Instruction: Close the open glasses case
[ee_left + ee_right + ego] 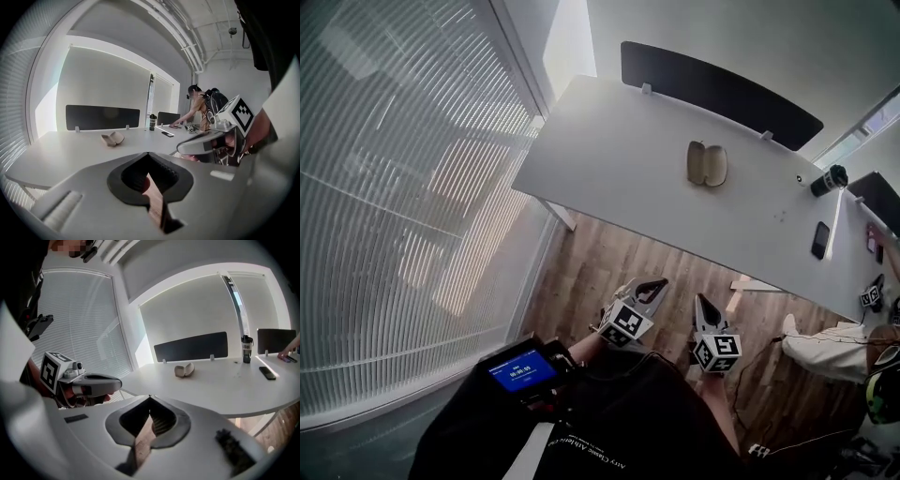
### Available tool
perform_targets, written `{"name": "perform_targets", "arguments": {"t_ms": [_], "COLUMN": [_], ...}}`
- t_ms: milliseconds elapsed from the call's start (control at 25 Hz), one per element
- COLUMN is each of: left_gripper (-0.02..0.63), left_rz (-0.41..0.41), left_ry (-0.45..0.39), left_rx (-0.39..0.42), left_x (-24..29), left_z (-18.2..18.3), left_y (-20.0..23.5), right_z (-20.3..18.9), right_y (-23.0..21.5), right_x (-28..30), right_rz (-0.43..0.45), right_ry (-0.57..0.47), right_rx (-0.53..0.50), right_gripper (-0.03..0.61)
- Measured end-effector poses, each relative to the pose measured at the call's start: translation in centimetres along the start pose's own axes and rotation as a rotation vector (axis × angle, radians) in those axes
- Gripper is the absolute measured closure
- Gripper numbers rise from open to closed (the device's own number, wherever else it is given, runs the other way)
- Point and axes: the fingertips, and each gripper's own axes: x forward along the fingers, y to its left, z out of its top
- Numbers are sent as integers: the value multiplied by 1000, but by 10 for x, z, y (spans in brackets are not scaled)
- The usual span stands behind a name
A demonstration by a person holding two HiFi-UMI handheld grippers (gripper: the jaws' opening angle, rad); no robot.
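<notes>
The tan glasses case (707, 164) lies open, its two halves spread, on the white table (619, 159) toward the far side. It also shows far off in the left gripper view (112, 138) and the right gripper view (184, 370). Both grippers hang low over the wood floor, close to my body and well short of the table's near edge. My left gripper (649, 289) (147, 154) is shut with nothing in it. So is my right gripper (704, 307) (150, 398), which sits just to the right of it.
A black divider panel (722, 94) runs along the table's far edge. A dark tumbler (830, 179) and a phone (820, 240) sit at the table's right end. Another person (830, 349) is at the right. A blinds-covered glass wall (403, 187) fills the left.
</notes>
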Motion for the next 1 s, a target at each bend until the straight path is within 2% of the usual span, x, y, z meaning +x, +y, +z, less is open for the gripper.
{"name": "perform_targets", "arguments": {"t_ms": [240, 480, 680, 1000], "left_gripper": [607, 607, 607, 607], "left_rz": [-30, -37, -43, -34], "left_ry": [10, 14, 1, 12], "left_rx": [8, -3, -17, -45], "left_x": [29, 50, 56, 70], "left_z": [8, 13, 30, 36], "left_y": [37, 79, 109, 132], "right_z": [19, 40, 65, 78], "right_y": [-20, -25, -28, -36], "right_x": [39, 79, 101, 131], "right_rz": [-26, -16, -25, 5], "right_ry": [-2, 13, 22, 43], "right_rx": [15, -1, 17, 23], "right_gripper": [574, 574, 574, 574]}}
